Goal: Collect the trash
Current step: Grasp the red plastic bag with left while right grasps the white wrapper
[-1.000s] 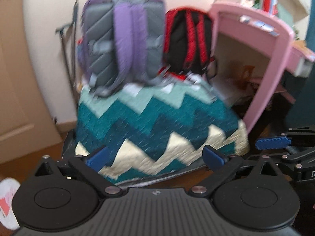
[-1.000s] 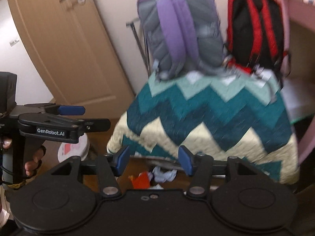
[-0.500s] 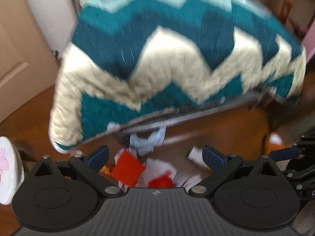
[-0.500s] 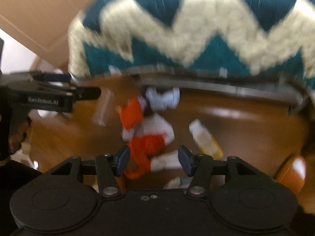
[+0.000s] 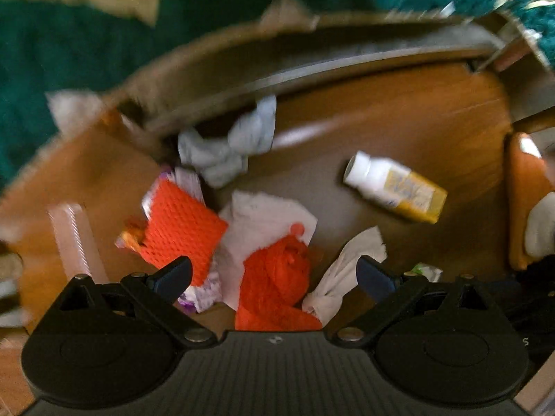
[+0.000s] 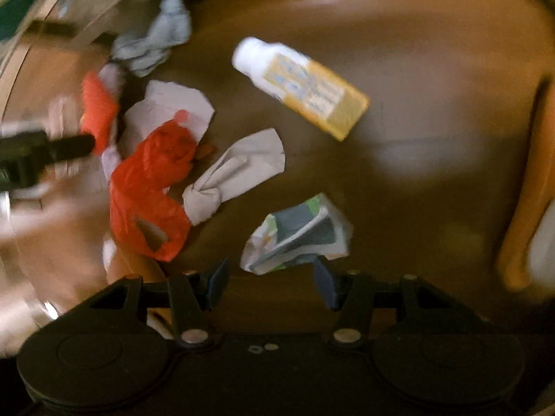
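Trash lies on the brown wooden floor. An orange plastic bag (image 5: 274,287) (image 6: 152,180), an orange net piece (image 5: 180,222), white paper (image 5: 263,215), a twisted white tissue (image 5: 347,274) (image 6: 236,176), a grey crumpled cloth (image 5: 225,145) (image 6: 156,38), a white and yellow bottle (image 5: 395,187) (image 6: 301,86) and a crumpled printed wrapper (image 6: 298,235). My left gripper (image 5: 274,274) is open and empty just above the orange bag. My right gripper (image 6: 270,280) is open and empty just short of the wrapper. The left gripper also shows at the left edge of the right wrist view (image 6: 45,149).
A teal and cream zigzag blanket (image 5: 69,52) hangs over a bed frame edge (image 5: 312,69) at the far side of the trash. An orange object (image 5: 527,201) (image 6: 530,187) lies at the right. A clear ribbed plastic piece (image 5: 76,239) lies at the left.
Both views have tilted down from the backpacks and blanket to the floor, and both grippers have come lower and closer to the trash. Both stay open.
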`<action>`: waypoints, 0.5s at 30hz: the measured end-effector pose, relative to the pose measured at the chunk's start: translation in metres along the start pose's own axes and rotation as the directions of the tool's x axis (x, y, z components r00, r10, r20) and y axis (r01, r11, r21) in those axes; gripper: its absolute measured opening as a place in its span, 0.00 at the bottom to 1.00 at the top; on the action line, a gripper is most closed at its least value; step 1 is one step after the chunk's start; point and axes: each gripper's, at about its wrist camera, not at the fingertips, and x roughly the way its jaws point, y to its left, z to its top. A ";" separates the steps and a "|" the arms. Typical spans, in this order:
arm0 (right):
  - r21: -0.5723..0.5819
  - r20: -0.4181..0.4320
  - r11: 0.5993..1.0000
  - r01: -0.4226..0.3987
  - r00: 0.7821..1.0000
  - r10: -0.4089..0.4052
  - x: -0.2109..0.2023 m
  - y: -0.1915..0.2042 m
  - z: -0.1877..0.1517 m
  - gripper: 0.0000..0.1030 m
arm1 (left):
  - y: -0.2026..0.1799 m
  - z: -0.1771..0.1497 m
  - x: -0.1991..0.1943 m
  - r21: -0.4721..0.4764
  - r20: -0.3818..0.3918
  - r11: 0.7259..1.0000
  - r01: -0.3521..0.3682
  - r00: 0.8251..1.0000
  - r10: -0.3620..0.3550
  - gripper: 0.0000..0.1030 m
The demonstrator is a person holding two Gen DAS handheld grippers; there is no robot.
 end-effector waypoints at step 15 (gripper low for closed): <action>0.087 -0.107 0.995 0.042 0.994 -0.032 0.068 -0.014 0.024 0.49 | 0.000 -0.004 0.116 -0.019 -0.190 1.000 0.014 0.982 -0.017 0.79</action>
